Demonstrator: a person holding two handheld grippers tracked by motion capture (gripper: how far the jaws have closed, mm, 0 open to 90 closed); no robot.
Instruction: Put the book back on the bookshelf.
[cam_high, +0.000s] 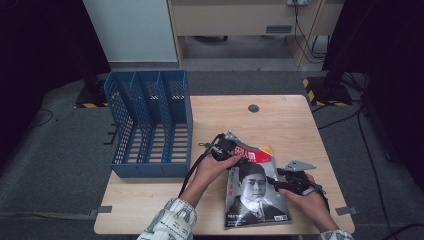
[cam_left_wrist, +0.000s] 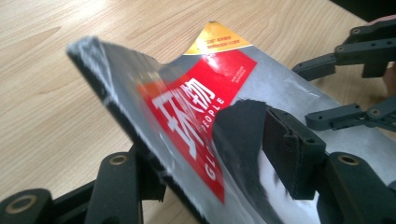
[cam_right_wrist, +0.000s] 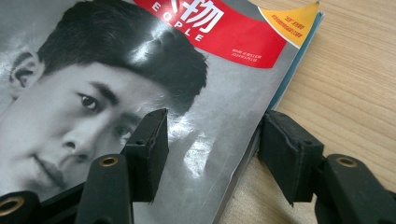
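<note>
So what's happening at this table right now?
A person works on a magazine lying on the wooden table with a gripper in each hand. The left gripper has the magazine's upper corner between its jaws, and that corner is lifted and curled off the table. The right gripper straddles the magazine's right edge, one jaw on the cover and one beside it on the wood, not clamped. A blue file rack stands empty at the table's left edge.

Magazine (cam_high: 256, 187): grey-black portrait cover, red banner at 12 o'clock, yellow corner at 1; rack (cam_high: 150, 125) blue mesh; table (cam_high: 285, 122) light wood-grain.
</note>
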